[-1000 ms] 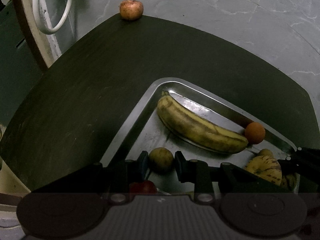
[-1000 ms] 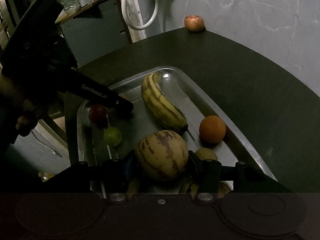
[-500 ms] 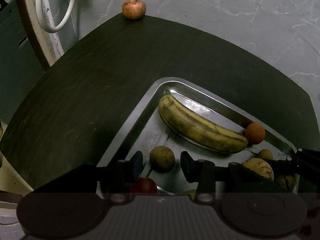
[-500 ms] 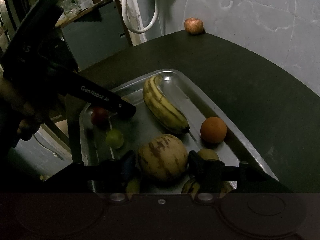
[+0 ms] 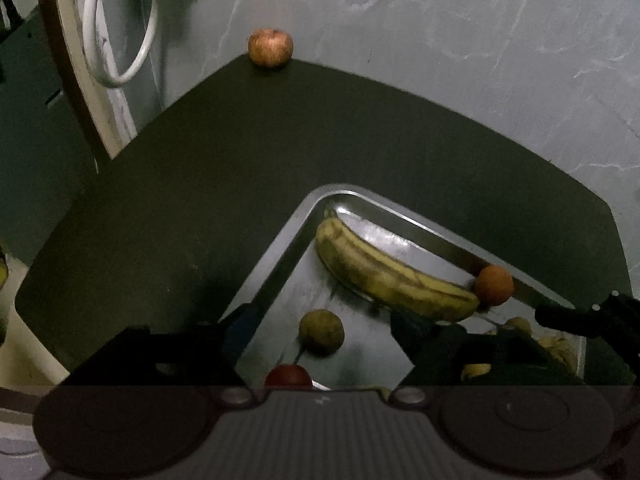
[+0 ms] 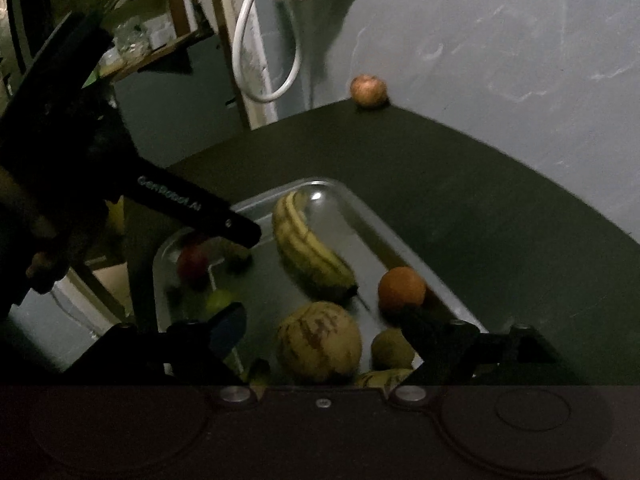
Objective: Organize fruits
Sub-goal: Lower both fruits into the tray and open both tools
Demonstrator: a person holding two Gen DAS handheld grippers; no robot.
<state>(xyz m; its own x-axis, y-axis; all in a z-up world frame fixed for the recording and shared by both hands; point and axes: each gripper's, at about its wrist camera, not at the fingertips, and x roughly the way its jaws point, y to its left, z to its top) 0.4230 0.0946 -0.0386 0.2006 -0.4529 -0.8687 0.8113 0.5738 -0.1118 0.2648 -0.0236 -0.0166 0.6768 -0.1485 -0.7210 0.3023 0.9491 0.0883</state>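
Observation:
A metal tray (image 5: 280,248) on a dark table holds a banana (image 5: 384,276), an orange (image 5: 494,285), a red fruit (image 5: 288,376) and a small brown-green round fruit (image 5: 321,332). My left gripper (image 5: 324,324) is opening, and that round fruit lies loose between its jaws, clear of both pads. In the right wrist view a striped melon (image 6: 320,344) sits on the tray (image 6: 360,208) between the opening jaws of my right gripper (image 6: 320,326), untouched. An apple (image 5: 270,47) rests at the table's far corner.
The left gripper's finger (image 6: 240,232) reaches over the tray's left side, above a red fruit (image 6: 192,260) and a green fruit (image 6: 218,300). More small fruits (image 6: 390,348) lie near the melon. A white hose (image 6: 276,92) hangs beyond the table (image 6: 480,200).
Both grippers have spread their jaws wide. The left one has let go of the small round fruit and the right one of the striped melon; both fruits stay on the tray.

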